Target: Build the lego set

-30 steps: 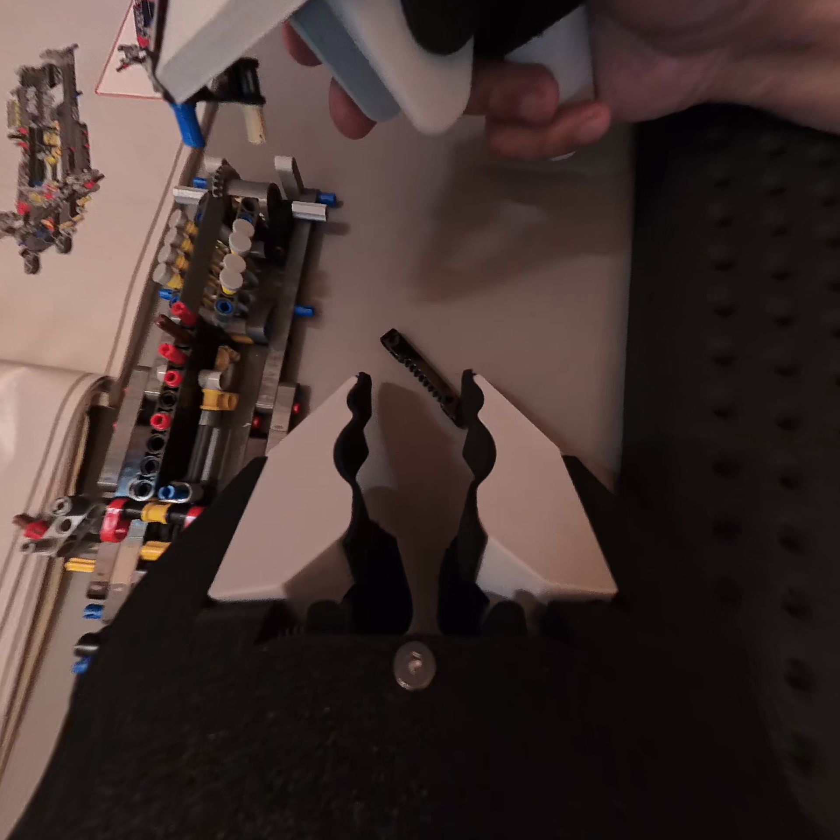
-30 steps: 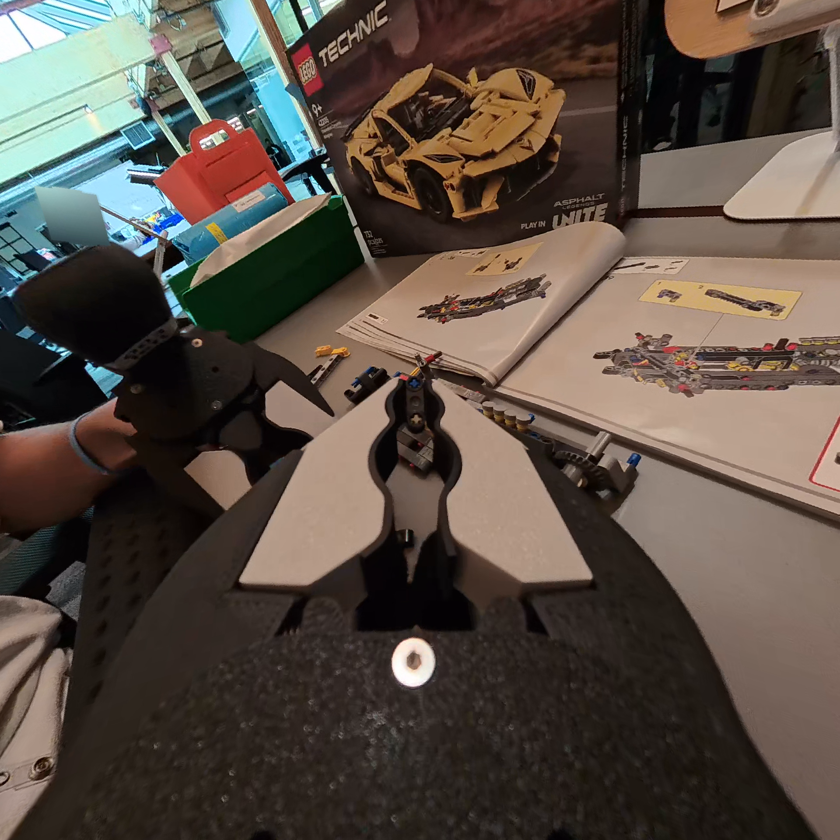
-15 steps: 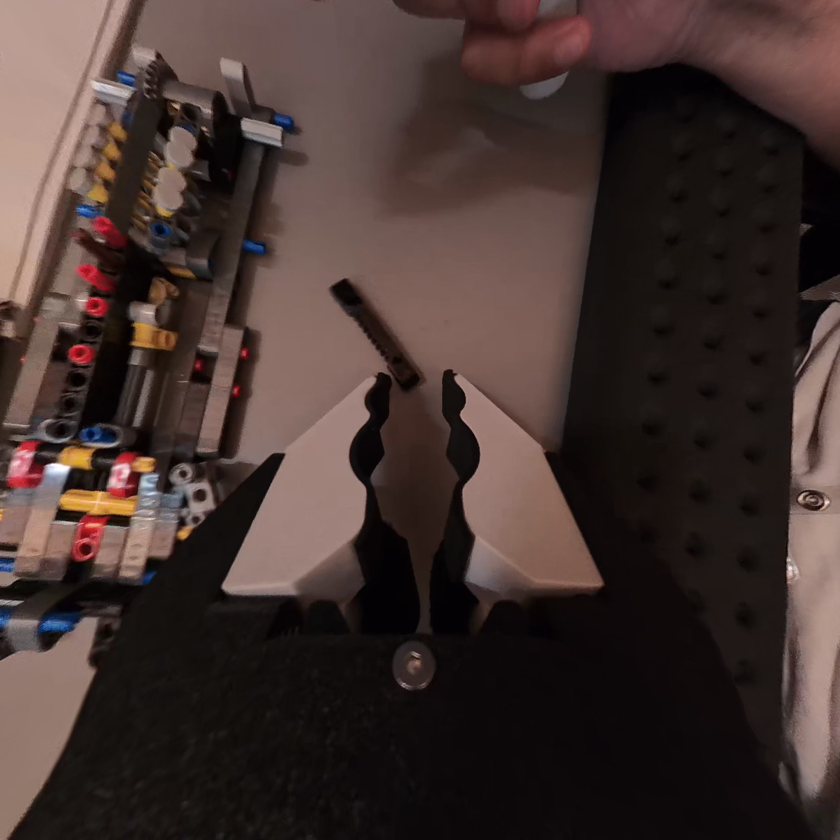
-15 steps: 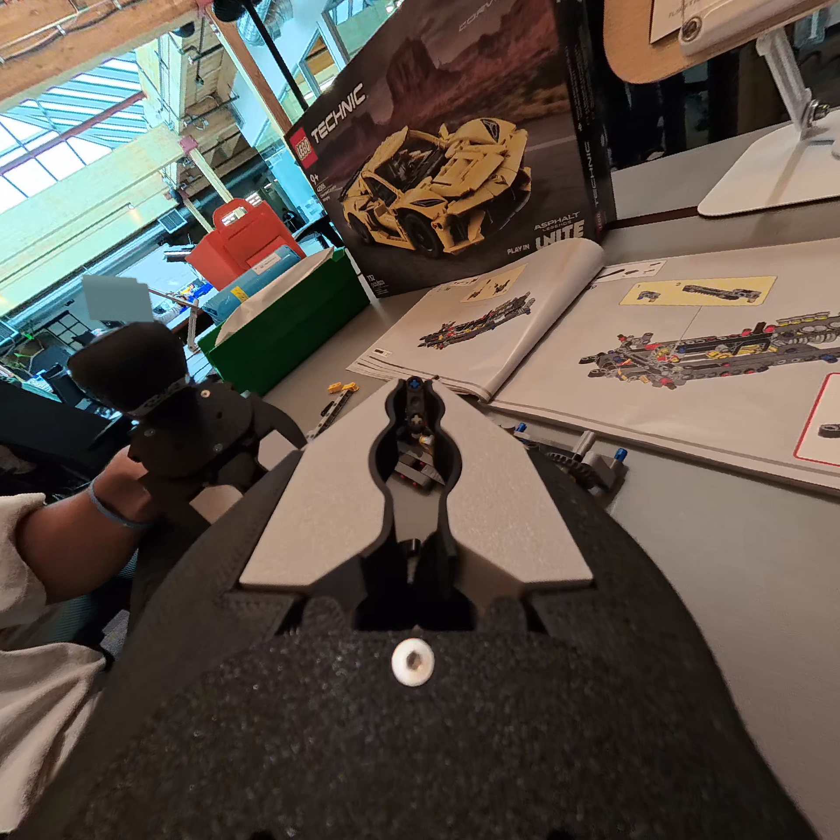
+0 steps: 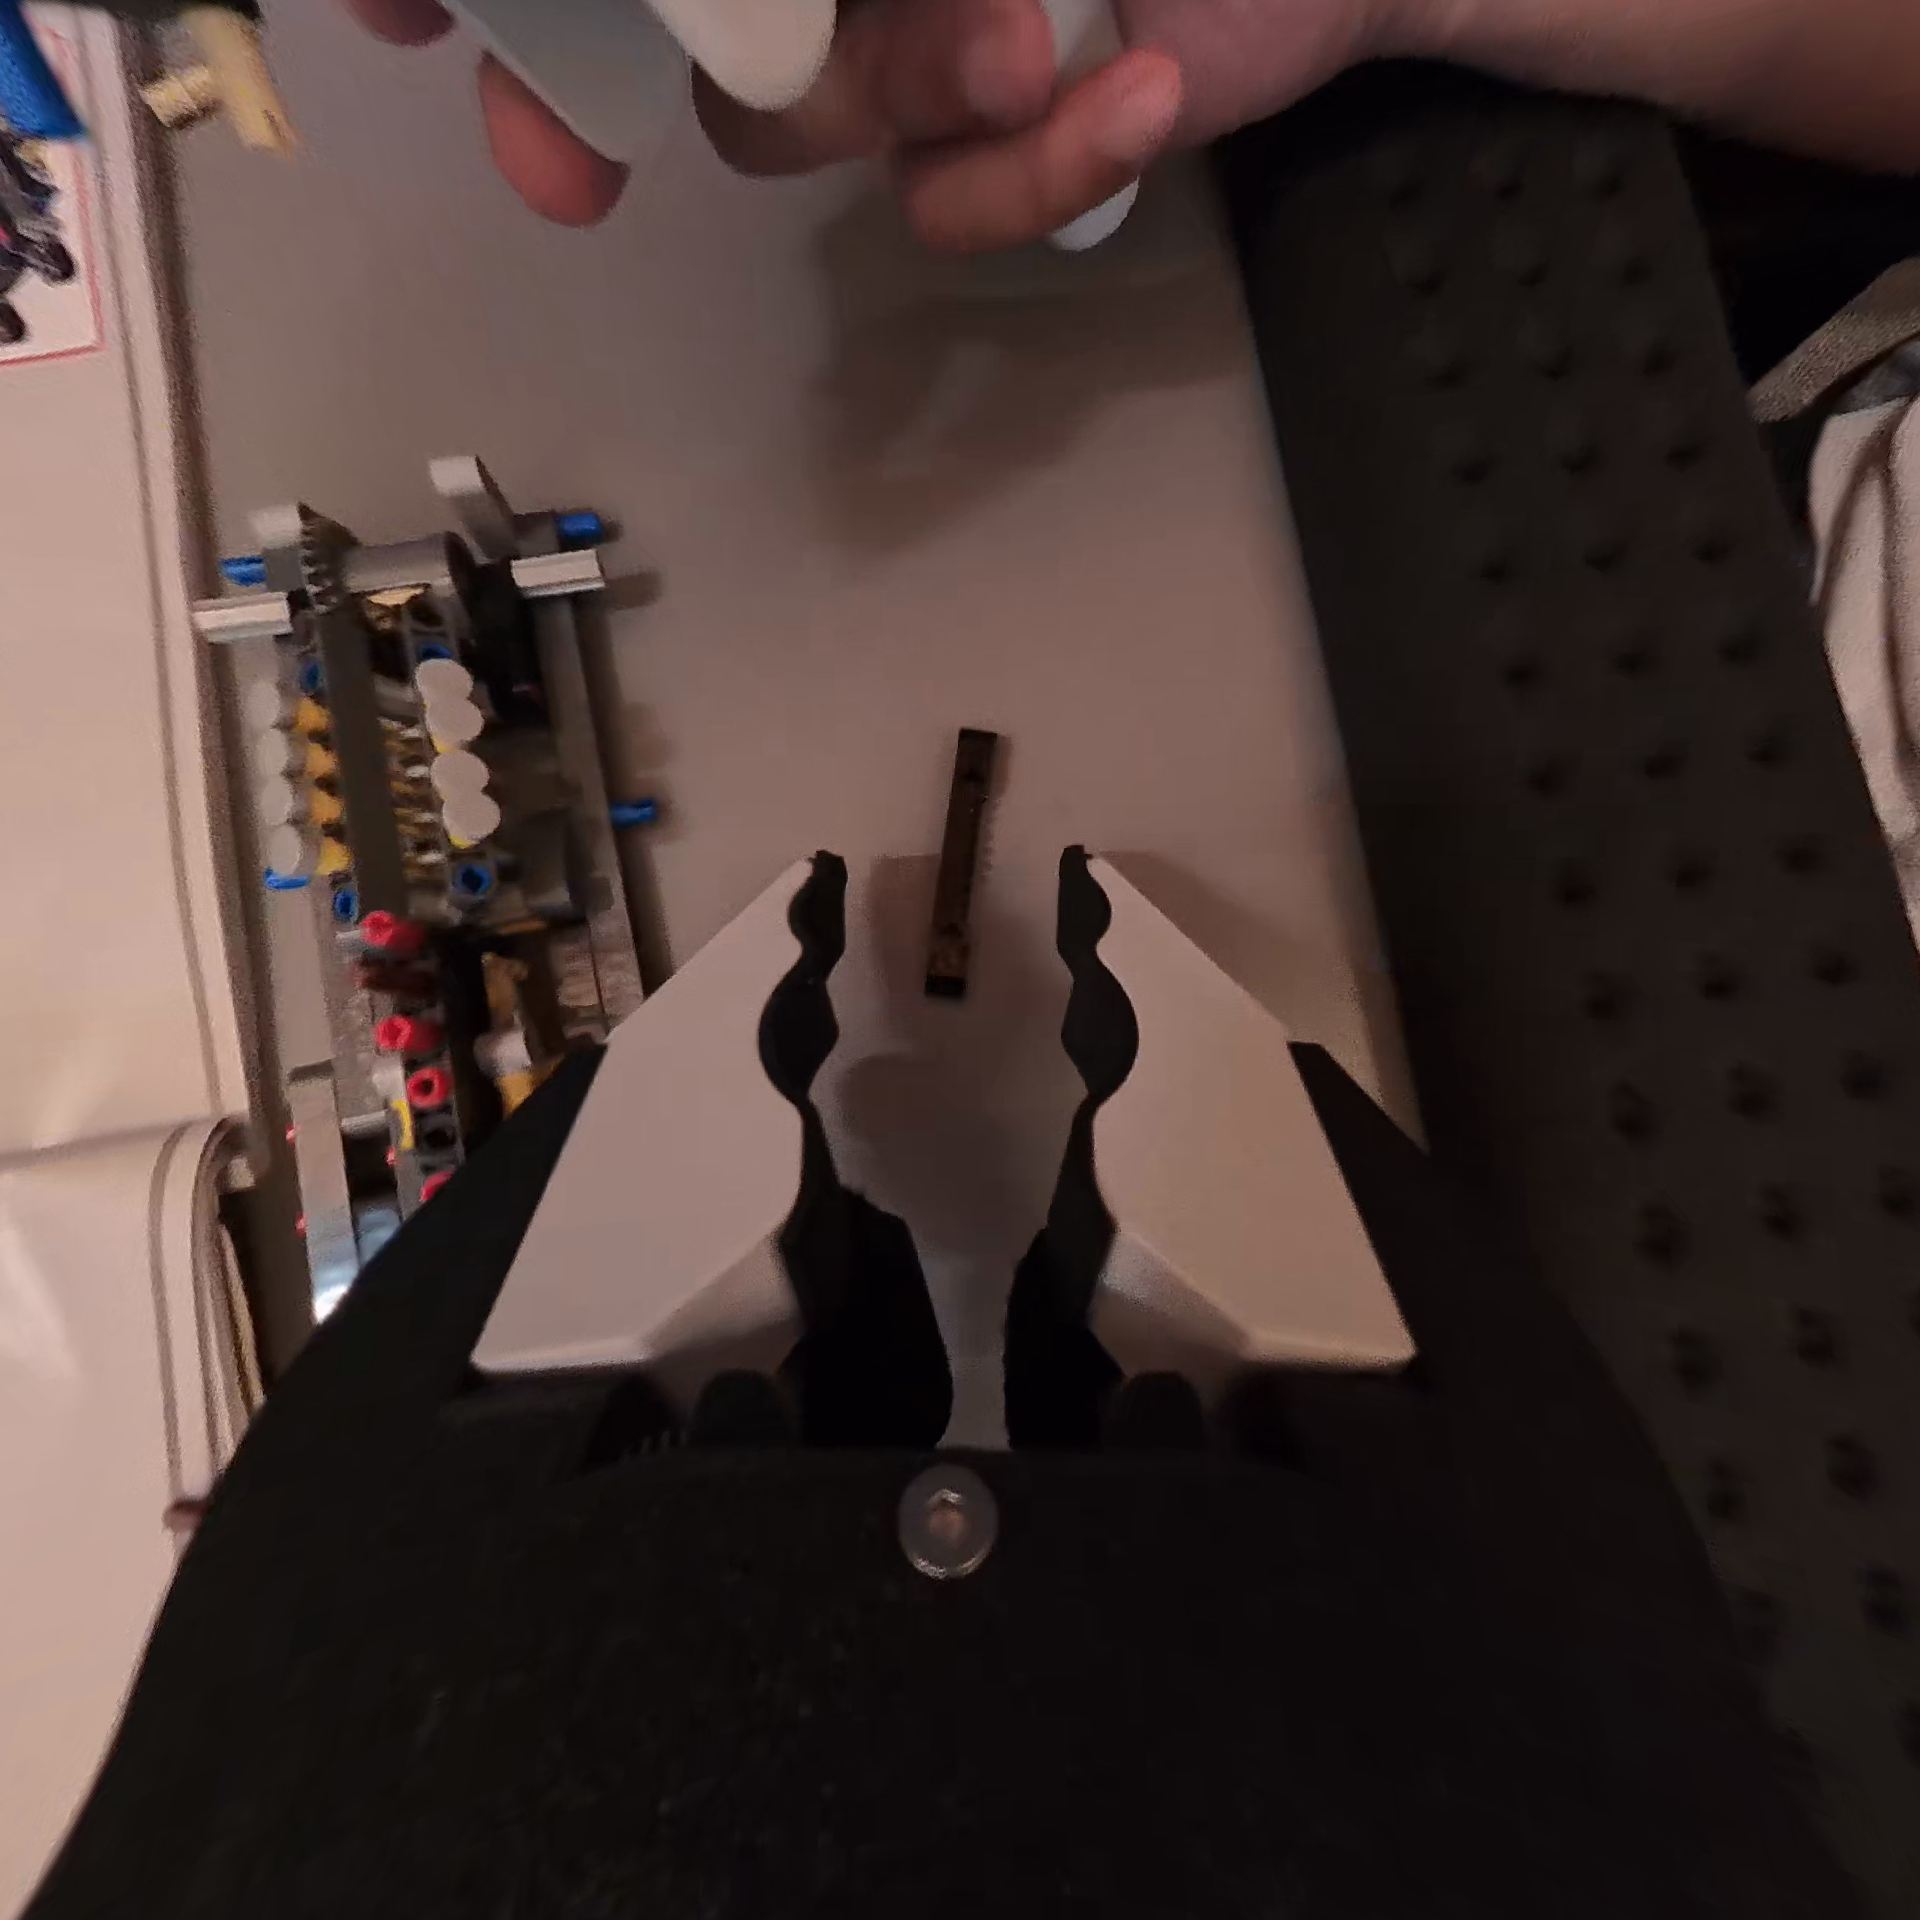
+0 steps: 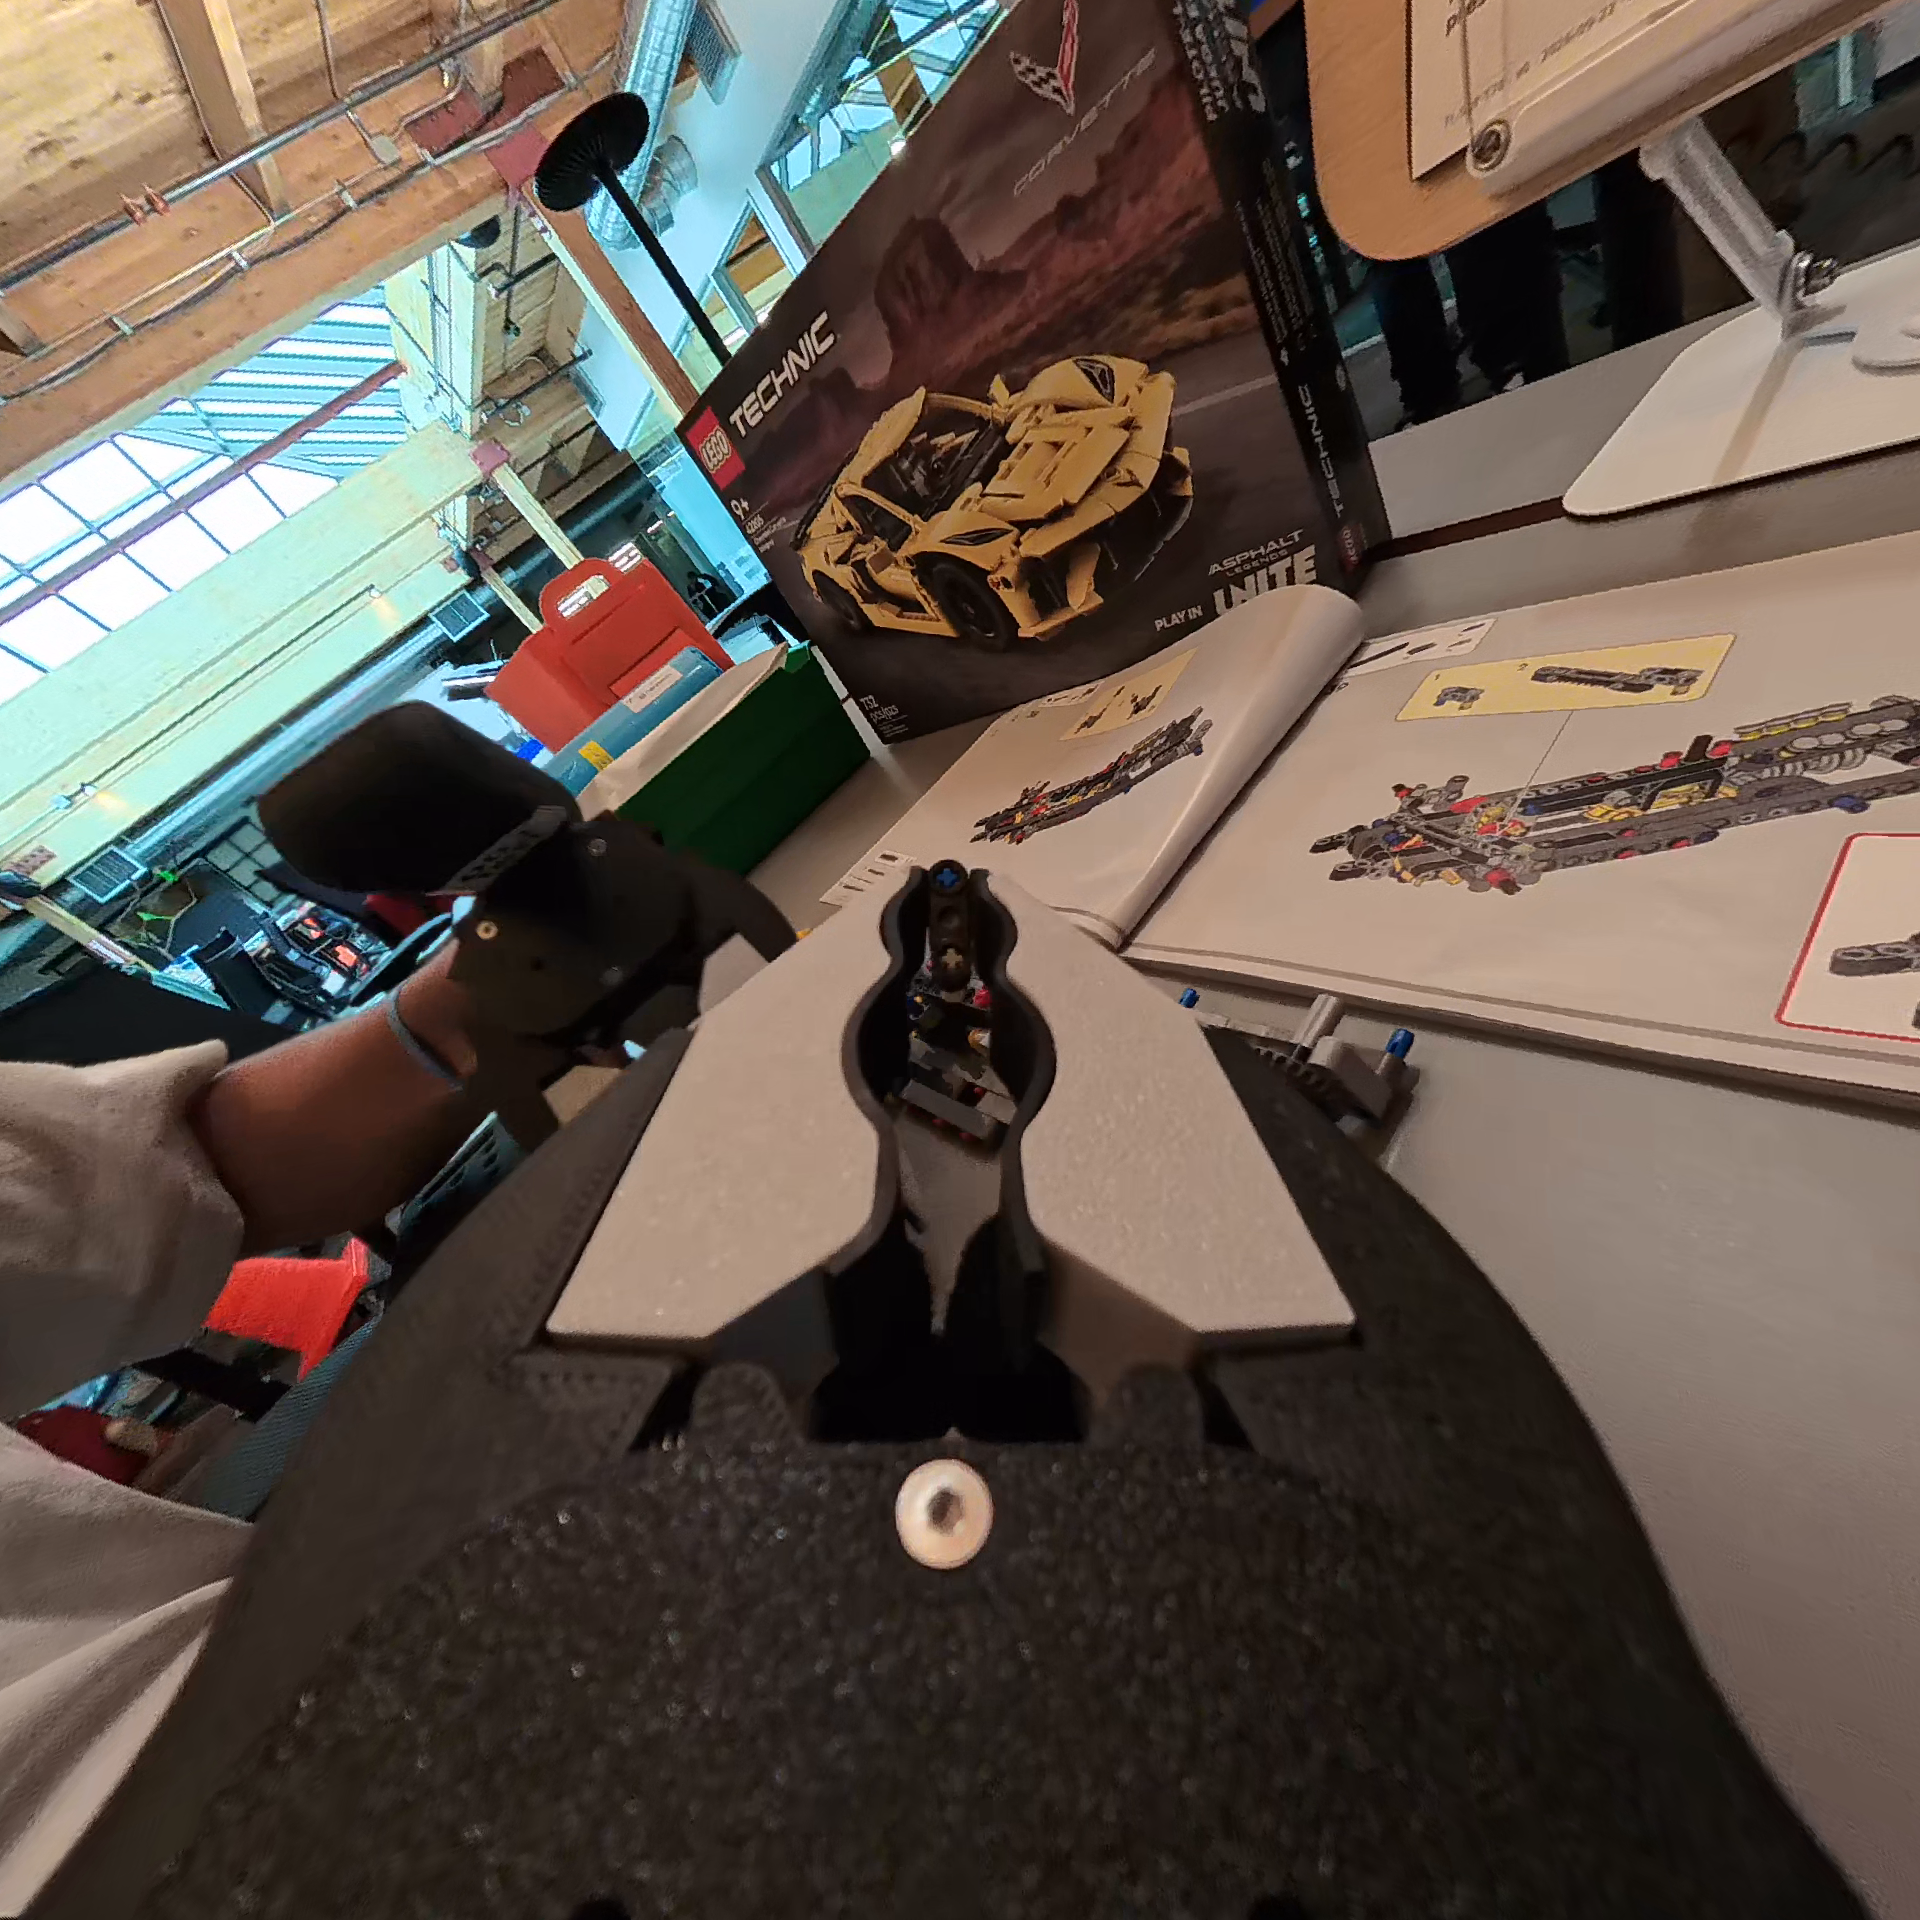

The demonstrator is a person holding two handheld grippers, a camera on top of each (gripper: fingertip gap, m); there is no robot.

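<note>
The left gripper (image 5: 943,858) hovers with jaws open around a black toothed Lego strip (image 5: 964,862) lying near the tabletop (image 5: 935,499) edge. The right gripper (image 6: 948,883) clamps a small black Lego piece (image 6: 950,925) above the partly built chassis (image 5: 436,831).

Wooden beams (image 6: 156,94), bright skylights (image 6: 260,416)

From the left wrist view we are looking steeply down, close over the tabletop (image 5: 1039,520), with the lego chassis (image 5: 436,831) lying left of our fingers (image 5: 707,1122). From the right wrist view we are facing low across the same chassis (image 6: 1351,1070) toward the instruction booklet (image 6: 1507,914) just behind it. Both views are sharing the chassis.
</note>
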